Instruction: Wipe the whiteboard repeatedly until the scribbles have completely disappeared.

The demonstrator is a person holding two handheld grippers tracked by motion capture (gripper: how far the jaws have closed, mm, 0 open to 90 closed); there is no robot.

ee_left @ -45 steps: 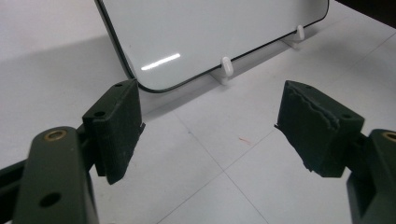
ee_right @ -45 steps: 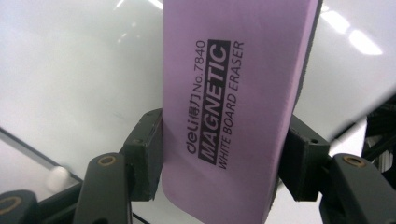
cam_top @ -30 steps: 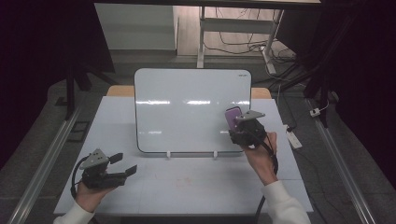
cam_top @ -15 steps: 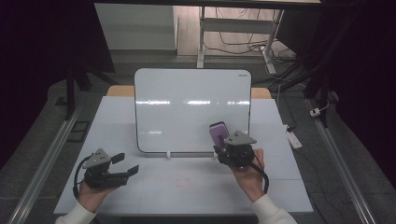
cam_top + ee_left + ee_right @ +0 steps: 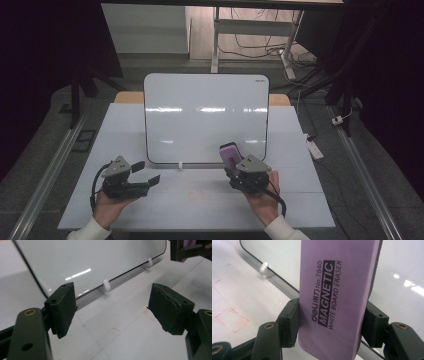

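A purple magnetic whiteboard eraser [image 5: 337,297] stands upright between the jaws of my right gripper [image 5: 235,165], which is shut on its two long sides. In the high view the eraser [image 5: 229,153] sits just in front of the lower right part of the whiteboard [image 5: 205,117]. The board [image 5: 82,262] stands tilted back on small white feet [image 5: 106,285] and its surface [image 5: 402,267] looks blank. My left gripper [image 5: 148,172] is held low over the table at the front left. Its jaws stand open in the left gripper view with nothing between the pads [image 5: 170,307].
The white table [image 5: 195,200] carries faint red marks [image 5: 229,317] in front of the board. Beyond the table's right edge a white power strip [image 5: 314,148] lies on the floor. Cables and desk legs stand behind the board.
My right gripper has carried the eraser down and to the left, from the board's right edge to its lower right part. The left gripper has shifted slightly and stays open.
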